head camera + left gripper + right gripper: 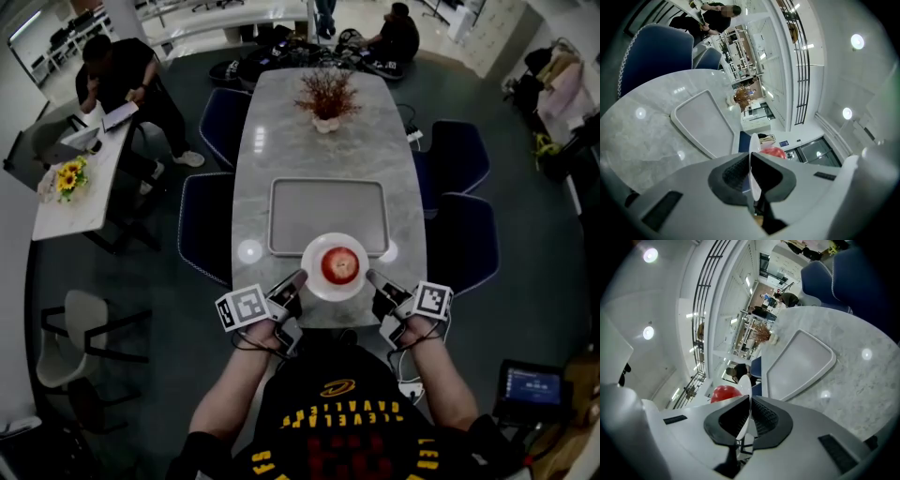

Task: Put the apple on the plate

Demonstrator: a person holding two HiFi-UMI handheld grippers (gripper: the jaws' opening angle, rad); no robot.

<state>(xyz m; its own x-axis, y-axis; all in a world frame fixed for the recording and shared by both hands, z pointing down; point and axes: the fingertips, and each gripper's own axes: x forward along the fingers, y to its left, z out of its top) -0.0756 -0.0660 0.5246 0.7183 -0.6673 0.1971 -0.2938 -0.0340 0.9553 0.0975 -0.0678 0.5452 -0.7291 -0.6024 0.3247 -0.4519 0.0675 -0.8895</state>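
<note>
Apple (339, 265) centred on plate (335, 293), which we hold at near edge of table (281, 131): left gripper (298, 279) and right gripper (372, 277) each clamped on opposite rim, equally near apple. Tray (281, 216) lies just far of plate.

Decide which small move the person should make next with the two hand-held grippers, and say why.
Probably carry the plate level a little forward and set it down on the tray. The apple already sits on the plate, and the left hand-held gripper and right hand-held gripper each pinch its rim on opposite sides, near the front edge of the table.
</note>
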